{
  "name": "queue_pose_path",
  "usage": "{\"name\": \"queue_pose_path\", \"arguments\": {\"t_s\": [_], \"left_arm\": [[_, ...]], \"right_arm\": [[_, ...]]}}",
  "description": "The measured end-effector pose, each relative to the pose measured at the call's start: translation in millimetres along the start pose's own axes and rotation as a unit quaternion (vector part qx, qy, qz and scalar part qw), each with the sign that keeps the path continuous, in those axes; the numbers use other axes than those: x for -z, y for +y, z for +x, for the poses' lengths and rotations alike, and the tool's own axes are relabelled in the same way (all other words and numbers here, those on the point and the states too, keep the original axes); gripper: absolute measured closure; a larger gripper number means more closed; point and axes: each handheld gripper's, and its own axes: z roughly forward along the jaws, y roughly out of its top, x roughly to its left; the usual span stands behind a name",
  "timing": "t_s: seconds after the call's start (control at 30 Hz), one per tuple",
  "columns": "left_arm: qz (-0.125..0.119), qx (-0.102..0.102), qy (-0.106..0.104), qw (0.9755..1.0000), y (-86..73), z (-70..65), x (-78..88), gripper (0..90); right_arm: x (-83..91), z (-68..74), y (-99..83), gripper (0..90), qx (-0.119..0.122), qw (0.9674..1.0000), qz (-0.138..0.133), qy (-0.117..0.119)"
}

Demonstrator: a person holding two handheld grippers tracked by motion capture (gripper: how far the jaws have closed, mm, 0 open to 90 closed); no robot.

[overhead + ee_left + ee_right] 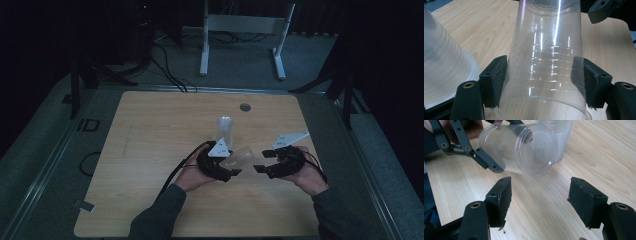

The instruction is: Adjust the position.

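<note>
I count one loose cup (239, 158) – clamped sideways in my left gripper (235, 172), frame centre; one stack (225, 129) behind; right gripper (260, 161) open, empty.

You have one loose clear cup (546, 62) between your left jaws, one stack of clear cups (225, 129) standing just beyond them, and two grippers over one tabletop (150, 150).

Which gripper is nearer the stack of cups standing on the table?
Left. The left gripper sits just in front of the stack of cups, clamping a clear cup. The right gripper is farther off, open.
</note>
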Motion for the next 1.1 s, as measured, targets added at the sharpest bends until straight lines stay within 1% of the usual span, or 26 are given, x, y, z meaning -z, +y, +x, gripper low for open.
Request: {"name": "queue_pose_path", "arguments": {"t_s": [0.1,0.3,0.33,0.37,0.47,0.6,0.7,0.9,1.0,1.1], "left_arm": [[0.006,-0.006,-0.001,1.0,0.5,0.0,-0.1,30.4],[0.009,-0.007,-0.009,0.9999,-0.1,0.0,-0.1,30.3],[0.013,-0.012,-0.01,0.9998,0.3,-0.4,0.3,30.3],[0.014,-0.013,-0.011,0.9997,0.5,-0.4,0.4,30.3],[0.021,-0.02,-0.013,0.9995,1.6,-0.1,1.3,30.3],[0.03,-0.028,-0.015,0.999,2.4,0.2,2.7,30.3],[0.033,-0.03,-0.014,0.9989,2.5,0.1,3.5,30.3],[0.041,-0.04,-0.017,0.9982,3.1,-0.5,4.0,30.3],[0.045,-0.044,-0.018,0.9979,3.0,-0.7,4.6,30.3],[0.053,-0.05,-0.018,0.9972,2.2,-1.0,4.0,30.4]], "right_arm": [[0.9,0.0,2.0,34.7,0.009,0.9999,0.006,-0.001],[0.6,-0.4,4.4,35.2,0.021,0.9996,0.021,0.004],[0.1,-0.4,4.9,35.2,0.024,0.9994,0.025,0.005],[-0.5,0.0,6.6,35.2,0.029,0.9989,0.036,0.005],[-1.1,0.1,8.7,35.3,0.041,0.9982,0.044,0.007],[-1.6,1.4,11.3,35.2,0.049,0.9972,0.057,0.009],[-2.3,2.3,13.2,35.2,0.057,0.9962,0.065,0.012],[-2.3,3.7,19.1,35.3,0.078,0.9939,0.077,0.013],[-1.8,4.6,21.7,35.3,0.082,0.9932,0.081,0.016],[-2.2,4.6,23.2,35.2,0.09,0.9918,0.09,0.015]]}}
